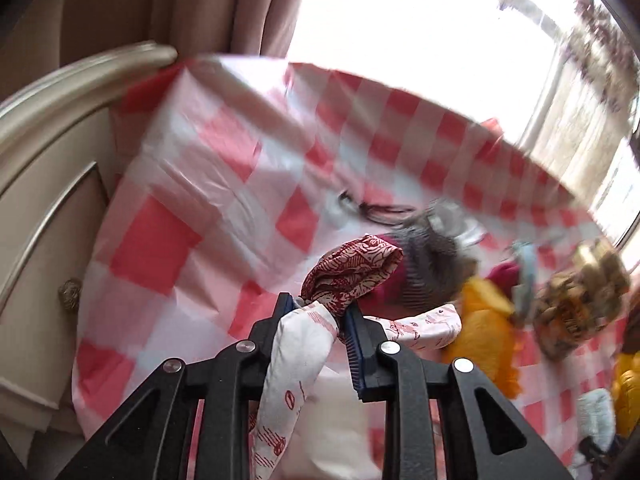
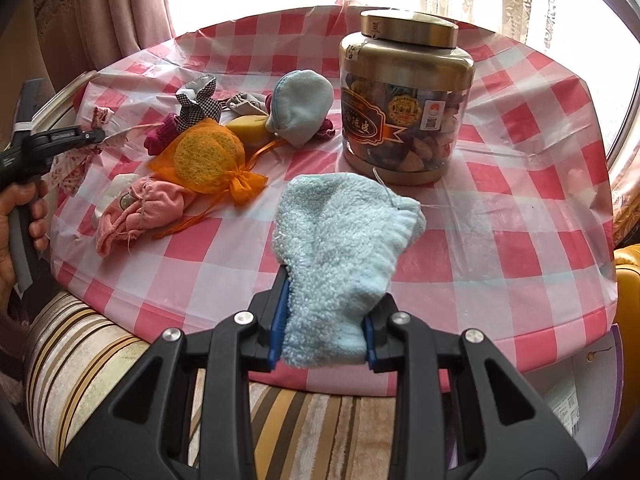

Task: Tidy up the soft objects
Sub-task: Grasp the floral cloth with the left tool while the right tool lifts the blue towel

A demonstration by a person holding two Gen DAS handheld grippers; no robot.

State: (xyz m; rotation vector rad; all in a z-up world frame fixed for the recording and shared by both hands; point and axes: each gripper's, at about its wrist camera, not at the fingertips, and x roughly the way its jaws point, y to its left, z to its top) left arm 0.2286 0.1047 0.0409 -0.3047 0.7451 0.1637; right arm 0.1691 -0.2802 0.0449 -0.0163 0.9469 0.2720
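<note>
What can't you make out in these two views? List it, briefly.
- Left wrist view: motion blur smears the pile past the red-and-white patterned cloth; the grey item and jar are vague.
- Left wrist view: the left gripper covers the cloth's middle; its tail leaves the bottom edge.
- Right wrist view: the jar's label print is too small to read.
- Right wrist view: the right gripper hides the light blue fleece mitten cuff.

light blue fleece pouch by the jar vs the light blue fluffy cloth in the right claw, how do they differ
The light blue fleece pouch lies on the checked tablecloth; the light blue fluffy cloth is gripped in the right claw. The pouch looks smooth and rounded, the cloth shaggy and floppy. Both are soft and pale blue.
</note>
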